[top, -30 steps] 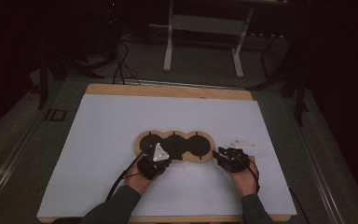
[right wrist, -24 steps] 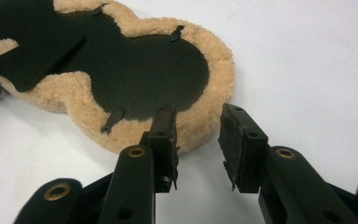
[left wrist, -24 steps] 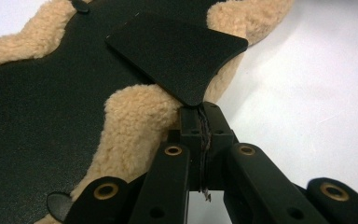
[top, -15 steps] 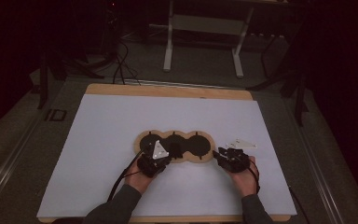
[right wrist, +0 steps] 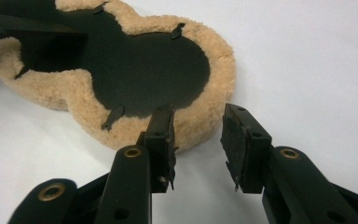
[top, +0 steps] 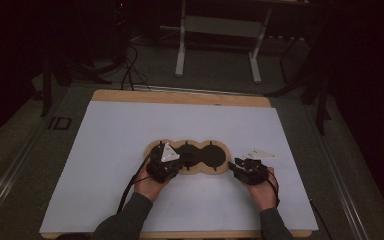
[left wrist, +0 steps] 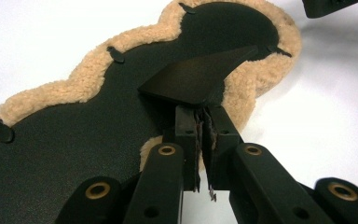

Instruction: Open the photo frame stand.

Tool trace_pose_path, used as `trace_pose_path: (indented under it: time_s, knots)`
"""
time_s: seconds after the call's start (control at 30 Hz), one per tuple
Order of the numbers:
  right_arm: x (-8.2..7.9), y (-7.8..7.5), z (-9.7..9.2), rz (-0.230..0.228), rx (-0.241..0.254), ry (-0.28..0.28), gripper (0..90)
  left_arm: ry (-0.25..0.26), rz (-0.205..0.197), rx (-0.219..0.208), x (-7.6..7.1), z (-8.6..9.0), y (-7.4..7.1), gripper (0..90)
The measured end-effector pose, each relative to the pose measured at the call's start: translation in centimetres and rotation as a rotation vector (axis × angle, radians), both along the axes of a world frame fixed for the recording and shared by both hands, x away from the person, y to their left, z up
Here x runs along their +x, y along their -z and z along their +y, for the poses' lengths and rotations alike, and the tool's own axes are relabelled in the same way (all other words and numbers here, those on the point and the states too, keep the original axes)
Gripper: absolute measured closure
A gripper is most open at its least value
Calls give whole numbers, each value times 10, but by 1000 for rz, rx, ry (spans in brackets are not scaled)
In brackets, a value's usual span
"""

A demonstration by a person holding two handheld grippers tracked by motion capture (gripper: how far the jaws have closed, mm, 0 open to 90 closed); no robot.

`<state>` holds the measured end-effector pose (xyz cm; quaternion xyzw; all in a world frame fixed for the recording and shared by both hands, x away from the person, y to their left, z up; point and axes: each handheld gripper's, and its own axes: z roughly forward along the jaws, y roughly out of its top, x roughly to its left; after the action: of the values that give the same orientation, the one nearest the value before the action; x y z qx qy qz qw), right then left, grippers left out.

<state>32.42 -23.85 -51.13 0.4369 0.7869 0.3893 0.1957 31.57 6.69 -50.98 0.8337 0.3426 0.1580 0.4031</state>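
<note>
On the white table lies a flat three-lobed pad, black on top with a tan fleecy rim, and everything here turns on it. The left gripper sits over the pad's left lobe. In the left gripper view its fingers stand almost together on a black flap of the pad's top layer, which is lifted clear of the surface and juts out towards the far lobe. The jaws have just been opening slightly, with the flap's edge between them; the pinch looks thin but seems to hold.

The right gripper waits just off the pad's right lobe, beside the fleecy rim. Its fingers stand apart, with only bare table between them, and nothing is held. One finger comes close to the rim; I cannot tell whether it touches.

As I judge it, the work is at an early stage. One corner of the black layer is raised at the left lobe, while the middle and right lobes lie flat, their small black tabs resting along the rim. What is left is most of the job: drawing the layer on across the pad, probably with the right gripper pinning or taking the other end.
</note>
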Motion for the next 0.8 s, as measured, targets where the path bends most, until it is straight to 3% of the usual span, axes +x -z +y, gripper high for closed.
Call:
trace_pose_path:
  time_s: [0.33,0.67,0.8]
  knots:
    - [1,1,2,28,9,-36,639,100,-3,25,-10,-5,-4,724]
    - [1,1,1,24,4,-18,587,132,-90,21,-16,-10,-24,643]
    - [1,1,2,21,-1,-15,574,134,-123,47,-15,-14,-29,629]
